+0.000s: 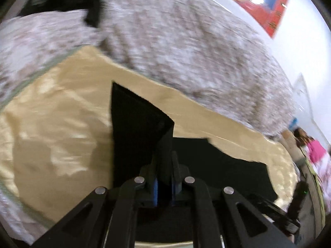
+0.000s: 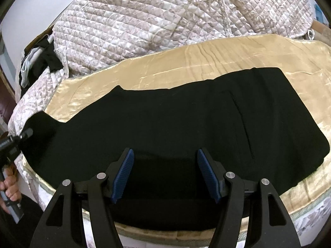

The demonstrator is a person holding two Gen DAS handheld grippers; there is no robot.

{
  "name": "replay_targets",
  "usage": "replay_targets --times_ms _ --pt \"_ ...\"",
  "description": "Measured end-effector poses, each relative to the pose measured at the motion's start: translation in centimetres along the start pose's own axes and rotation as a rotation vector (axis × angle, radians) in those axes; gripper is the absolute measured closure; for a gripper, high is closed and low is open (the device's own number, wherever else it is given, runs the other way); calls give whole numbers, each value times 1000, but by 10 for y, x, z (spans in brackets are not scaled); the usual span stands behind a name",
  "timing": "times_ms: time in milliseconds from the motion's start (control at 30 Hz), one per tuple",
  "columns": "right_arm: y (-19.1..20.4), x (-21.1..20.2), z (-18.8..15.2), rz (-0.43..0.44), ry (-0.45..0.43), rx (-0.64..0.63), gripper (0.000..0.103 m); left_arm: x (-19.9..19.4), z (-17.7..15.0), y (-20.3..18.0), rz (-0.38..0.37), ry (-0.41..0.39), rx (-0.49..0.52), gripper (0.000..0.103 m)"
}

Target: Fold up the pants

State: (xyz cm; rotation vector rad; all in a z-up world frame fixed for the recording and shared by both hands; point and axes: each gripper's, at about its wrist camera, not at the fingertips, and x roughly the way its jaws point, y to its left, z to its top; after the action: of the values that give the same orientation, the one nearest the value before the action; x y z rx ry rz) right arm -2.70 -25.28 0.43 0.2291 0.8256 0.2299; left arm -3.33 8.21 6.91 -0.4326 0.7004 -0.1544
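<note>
— Pinching the black pants at the leg end, the left gripper is clamped tight; fabric stands up.
— Right gripper (jaws apart, empty) hovers over pants on the gold sheet.

We count one pair of black pants, one gold sheet, one quilt, two grippers.

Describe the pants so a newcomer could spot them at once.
Start at the quilted bedspread heaped at the back, then drop to the shiny gold cloth before it. The pants lie lengthwise on that cloth: the only plain black piece, with a slit pocket.
</note>
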Motion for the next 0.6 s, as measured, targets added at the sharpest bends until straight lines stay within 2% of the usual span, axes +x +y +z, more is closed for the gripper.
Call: replay_targets --times_ms 100,200,367,600 --pt "-2 -3 0 0 -6 17 39 18 -6 -41 -79 43 56 94" --pt "-8 -7 1 -3 -17 43 39 40 -27 -82 -140 109 132 94" --pt "-14 -10 1 -4 -26 60 39 84 -65 -103 -150 254 152 94" --pt "-14 -11 1 -2 -34 67 39 69 -64 -110 -201 229 168 94"
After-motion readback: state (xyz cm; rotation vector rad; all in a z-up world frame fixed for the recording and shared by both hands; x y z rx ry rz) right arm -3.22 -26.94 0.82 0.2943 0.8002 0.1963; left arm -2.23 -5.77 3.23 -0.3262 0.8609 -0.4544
